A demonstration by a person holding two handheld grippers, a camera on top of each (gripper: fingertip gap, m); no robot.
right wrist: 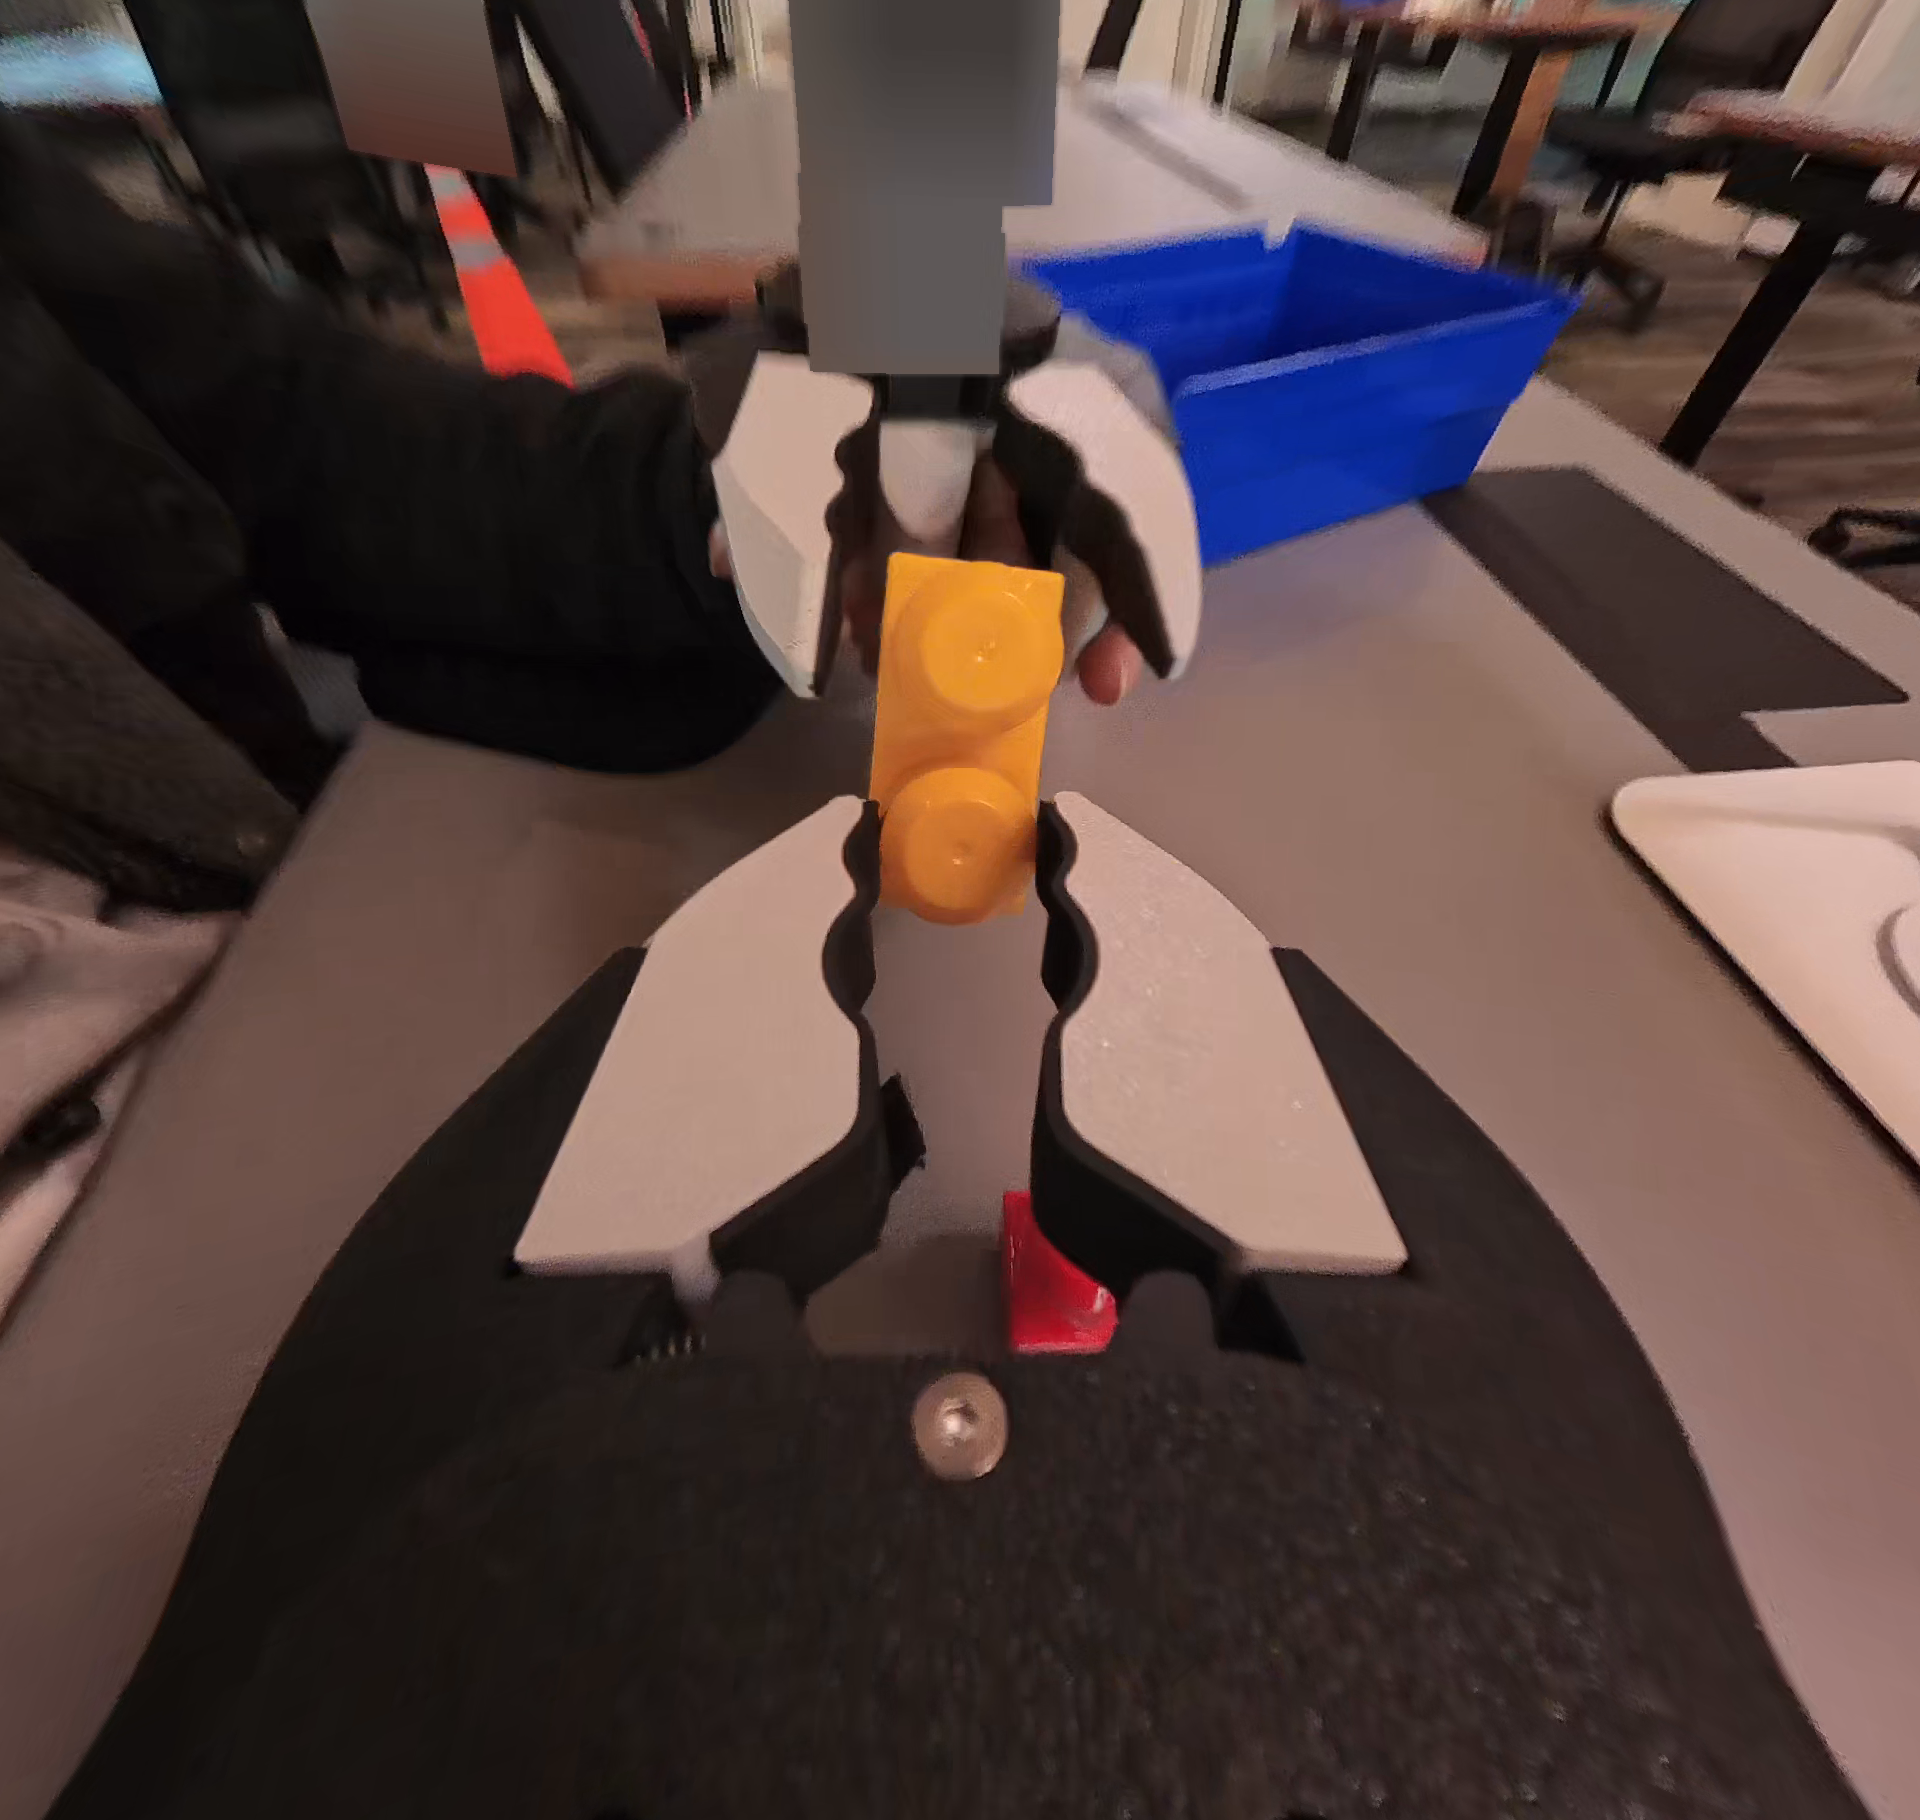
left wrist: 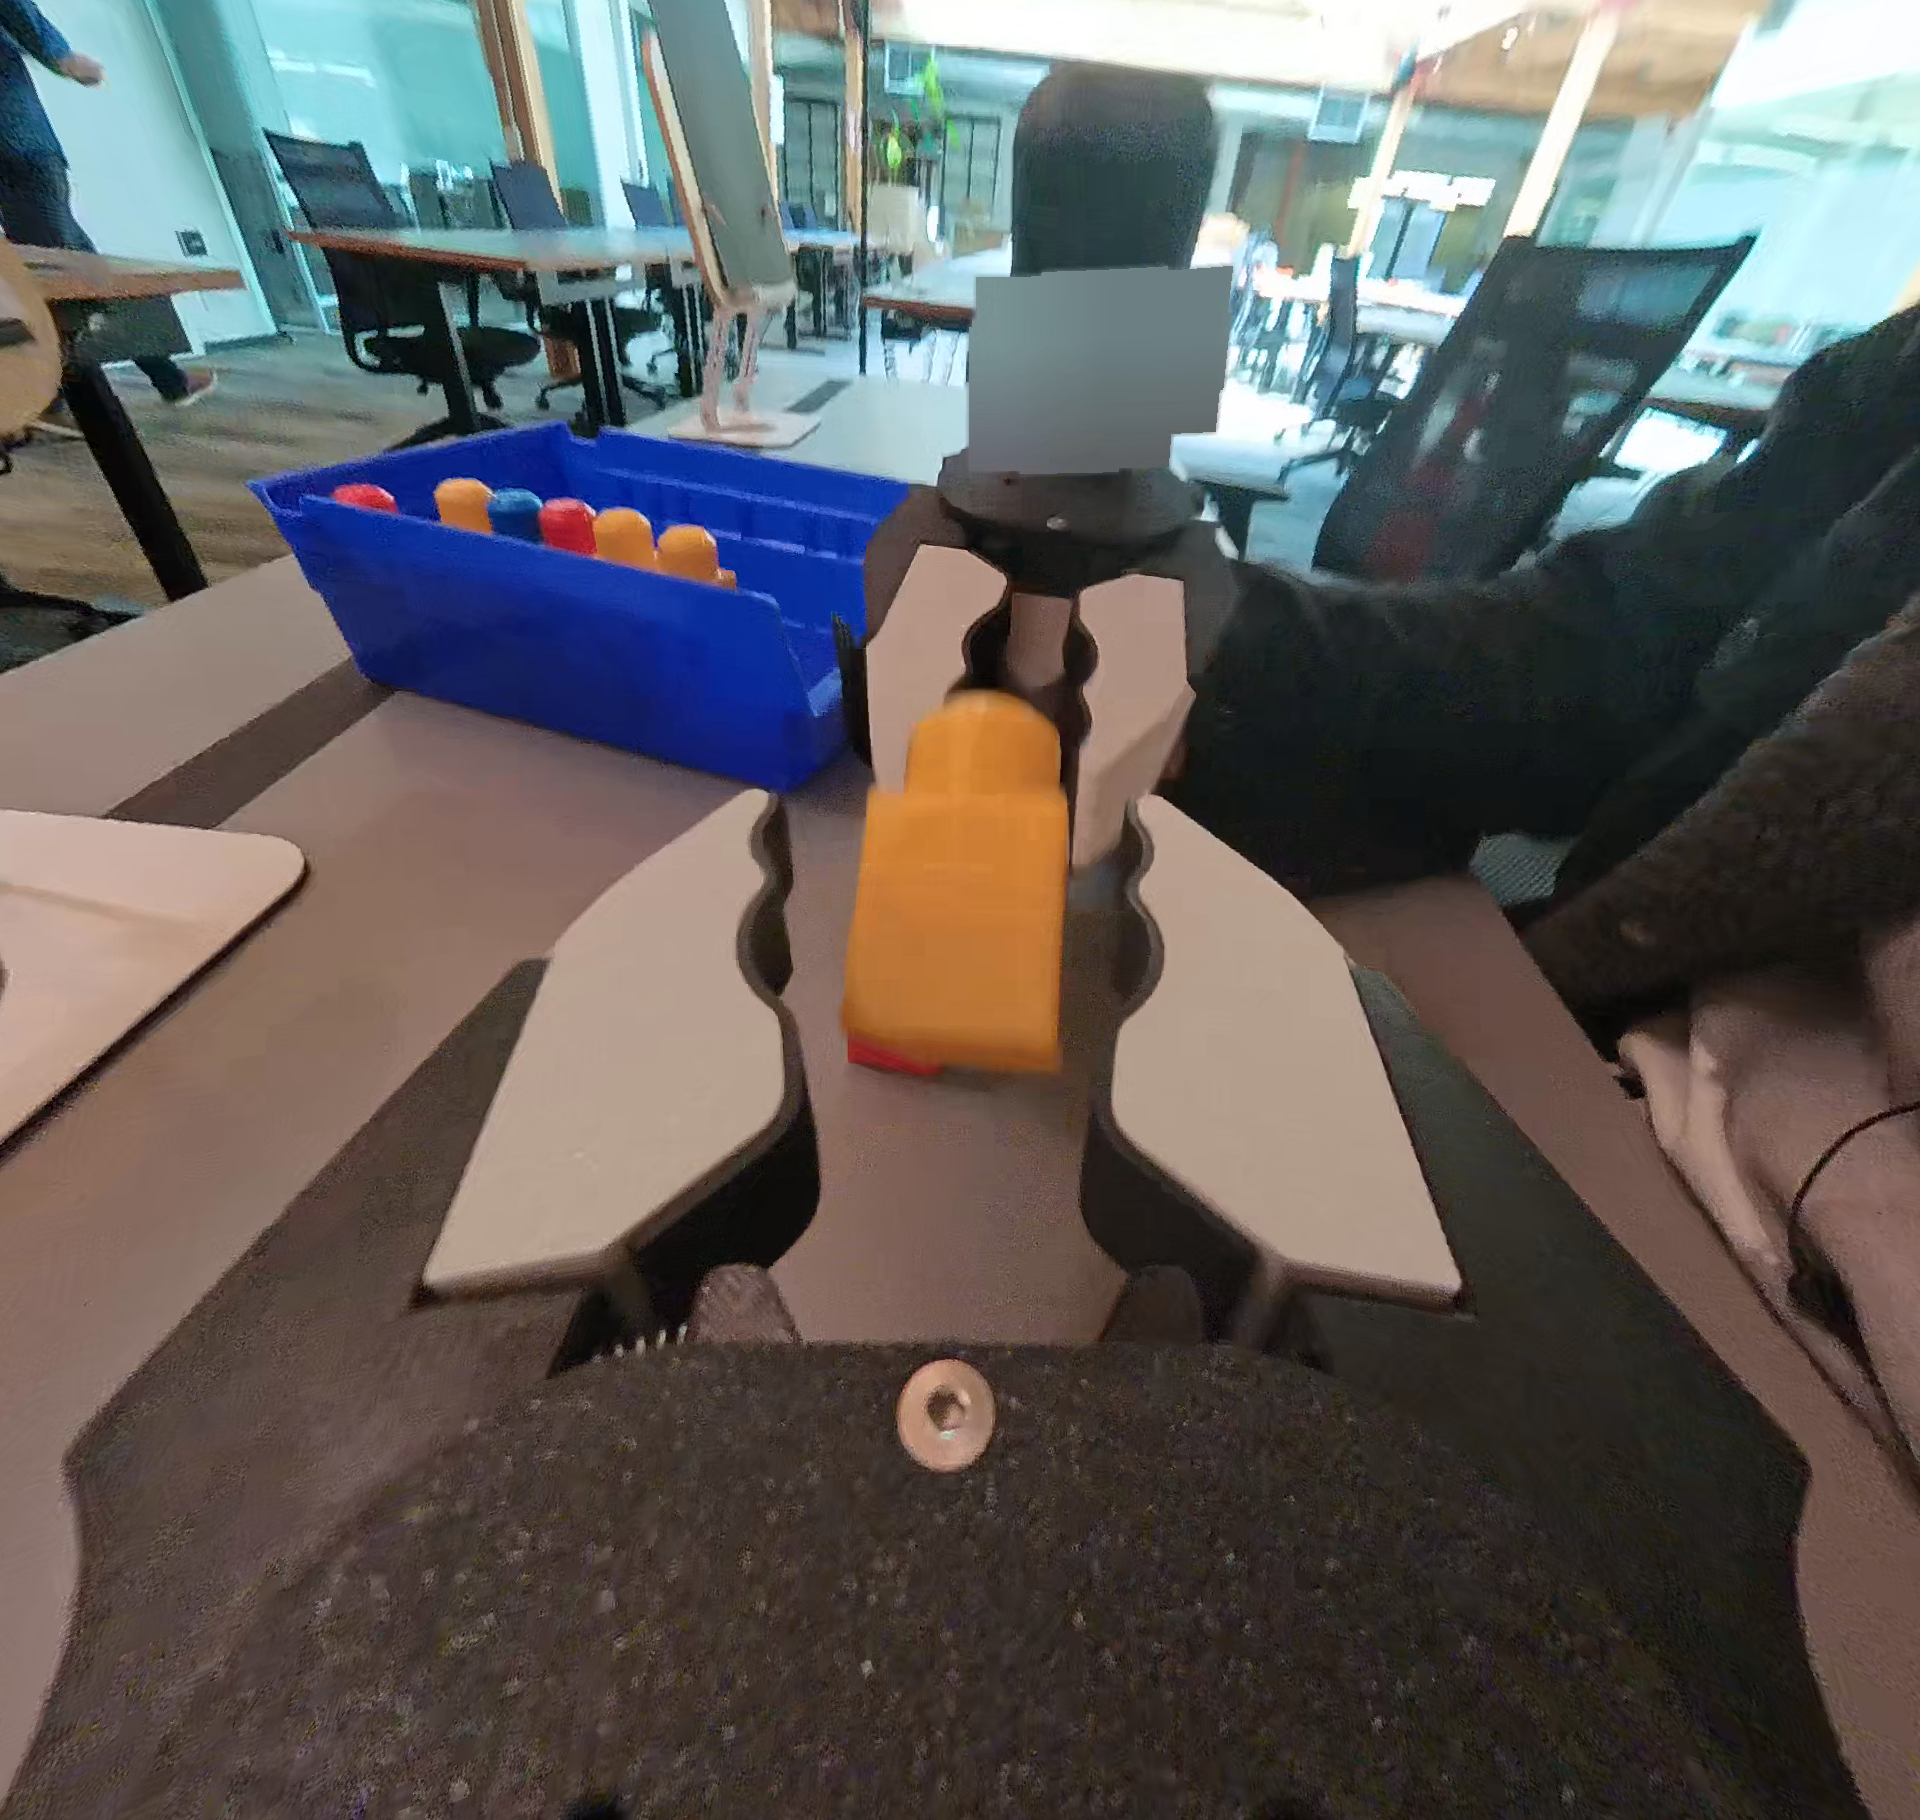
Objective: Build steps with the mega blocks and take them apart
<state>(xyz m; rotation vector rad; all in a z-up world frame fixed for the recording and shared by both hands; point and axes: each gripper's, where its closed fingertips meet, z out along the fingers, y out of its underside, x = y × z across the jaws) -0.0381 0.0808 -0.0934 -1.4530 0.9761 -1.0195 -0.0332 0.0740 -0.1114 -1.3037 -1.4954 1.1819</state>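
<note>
**A:** What did the right gripper have, nearest to its camera?

**B:** Its fingers were closed onto the near end of an orange block, pinching it around the closer of its two studs. Low between the fingers, close to the camera, a red block showed on the grey table.

**A:** And the left gripper?

**B:** Its jaws stood spread, with clear gaps on either side of the orange block, so it gripped nothing. From that side a sliver of the red block peeked out under the orange one; whether the two touched, I couldn't tell.

**A:** Where was the orange block overall?

**B:** Between the two grippers, which faced each other over the table, with only the right one holding it.

**A:** Farther off?

**B:** A blue bin sat on the table beyond, holding a row of blocks in red, orange and blue. A white pad lay at the table's edge, and office desks and chairs stood behind.
</note>
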